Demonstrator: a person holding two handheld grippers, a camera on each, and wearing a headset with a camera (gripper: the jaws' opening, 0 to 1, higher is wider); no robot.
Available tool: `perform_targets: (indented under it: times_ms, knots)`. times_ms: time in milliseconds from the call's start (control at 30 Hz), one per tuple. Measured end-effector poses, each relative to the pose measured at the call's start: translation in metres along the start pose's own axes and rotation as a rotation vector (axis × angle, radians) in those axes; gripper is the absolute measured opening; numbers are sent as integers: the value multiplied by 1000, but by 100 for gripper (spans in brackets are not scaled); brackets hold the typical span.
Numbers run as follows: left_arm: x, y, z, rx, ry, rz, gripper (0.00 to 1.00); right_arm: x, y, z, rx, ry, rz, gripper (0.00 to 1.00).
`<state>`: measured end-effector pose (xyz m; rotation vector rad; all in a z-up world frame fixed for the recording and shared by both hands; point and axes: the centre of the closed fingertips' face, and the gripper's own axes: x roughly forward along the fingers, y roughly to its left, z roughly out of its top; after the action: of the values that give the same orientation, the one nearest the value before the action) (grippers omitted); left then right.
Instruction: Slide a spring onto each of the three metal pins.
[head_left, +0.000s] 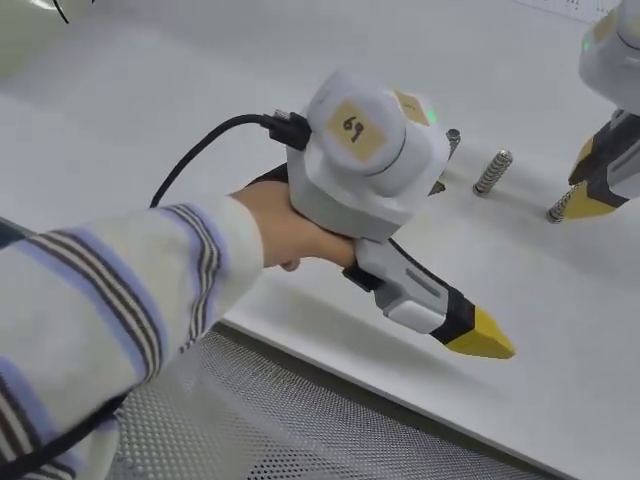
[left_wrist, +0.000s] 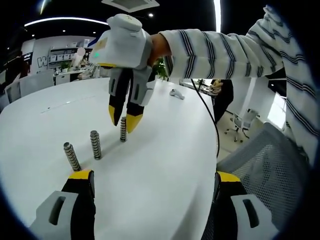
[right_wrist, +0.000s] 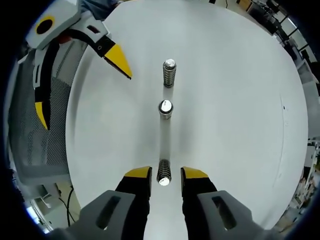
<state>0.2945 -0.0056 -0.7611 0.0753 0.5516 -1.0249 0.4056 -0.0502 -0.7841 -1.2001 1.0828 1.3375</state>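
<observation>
Right gripper view looks almost straight down a row of three upright pins (right_wrist: 165, 105), each with a spring around it. The row runs from the bottom centre of the frame toward the top.

The nearest spring (right_wrist: 164, 171) stands between the jaws of the right gripper (right_wrist: 166, 175). The jaws are parted and flank it, with a sliver of white table (right_wrist: 240, 125) showing on either side, so I judge them released rather than clamped on it. The middle spring (right_wrist: 165, 113) sits just above centre and the far spring (right_wrist: 169, 75) above that, both well apart from those jaws.

Each spring's long axis is vertical, along its pin, and the right gripper points down nearly along that same axis. Whether the next move presses the nearest spring home or lifts clear of it, I judge it should travel along that line. A sideways pull could tip the pin or drag the spring off.

Left gripper view has the left gripper (left_wrist: 153, 176) at the bottom of the frame, jaws spread wide and grasping nothing. The row lies ahead of it in the left half, its closest spring just beyond the left jaw. The right gripper is plainly the nearer one to the spring in hand. With all three pins seemingly loaded, the task looks at or near its end.
</observation>
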Motion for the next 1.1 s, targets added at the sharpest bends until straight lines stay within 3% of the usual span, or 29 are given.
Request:
perform_targets:
  times_ms: [267, 400, 500, 600, 700, 933, 1100]
  knots:
    - [-3, 2, 3, 15, -3, -6, 98, -22, 0, 9, 2, -47, -53, 28]
    - [-6, 4, 7, 19, -9, 0, 98, -34, 3, 11, 26, -82, -66, 29]
    - [-9, 8, 9, 19, -15, 9, 98, -41, 0, 12, 52, -97, -120, 34]
    - [-12, 10, 11, 25, -14, 13, 98, -52, 8, 13, 68, -116, -144, 40]
    - [-15, 10, 12, 20, -15, 6, 98, -53, 6, 14, 80, -139, -149, 40]
    - [-22, 13, 14, 36, -24, 19, 98, -67, 23, 22, 171, -261, -170, 47]
    - [-25, 14, 16, 36, -32, 33, 98, -63, 29, 20, 222, -319, -179, 56]
